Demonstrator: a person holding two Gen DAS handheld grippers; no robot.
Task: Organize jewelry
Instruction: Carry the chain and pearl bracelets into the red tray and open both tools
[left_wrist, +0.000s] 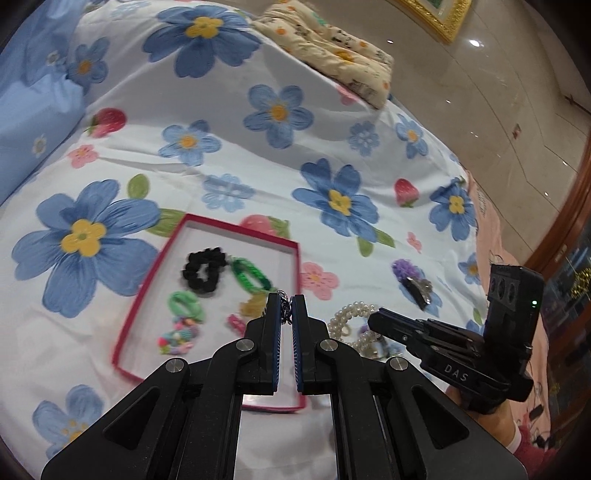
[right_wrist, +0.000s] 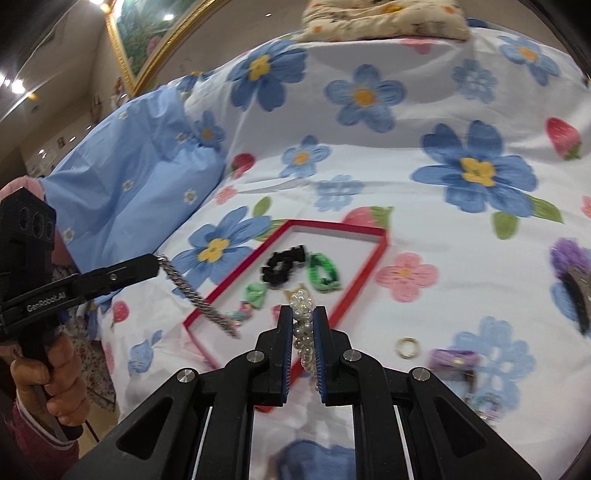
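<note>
With hair ties already lying in the red tray (left_wrist: 236, 230) on the bed, my left tool (left_wrist: 286, 308) is clamped on a silver chain (right_wrist: 195, 295) and my right tool (right_wrist: 302, 325) on a pearl bracelet (right_wrist: 303, 306), both near the tray, while a ring (right_wrist: 407, 347) and clips wait on the quilt

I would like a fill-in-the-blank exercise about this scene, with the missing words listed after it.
1. The left gripper is shut on a silver ____.
2. The right gripper is shut on a bracelet made of white ____.
3. The black scrunchie lies inside a shallow tray with a ____ rim.
4. On the bedsheet, outside the tray, lies a small gold ____.

Missing words: chain; pearls; red; ring
</note>
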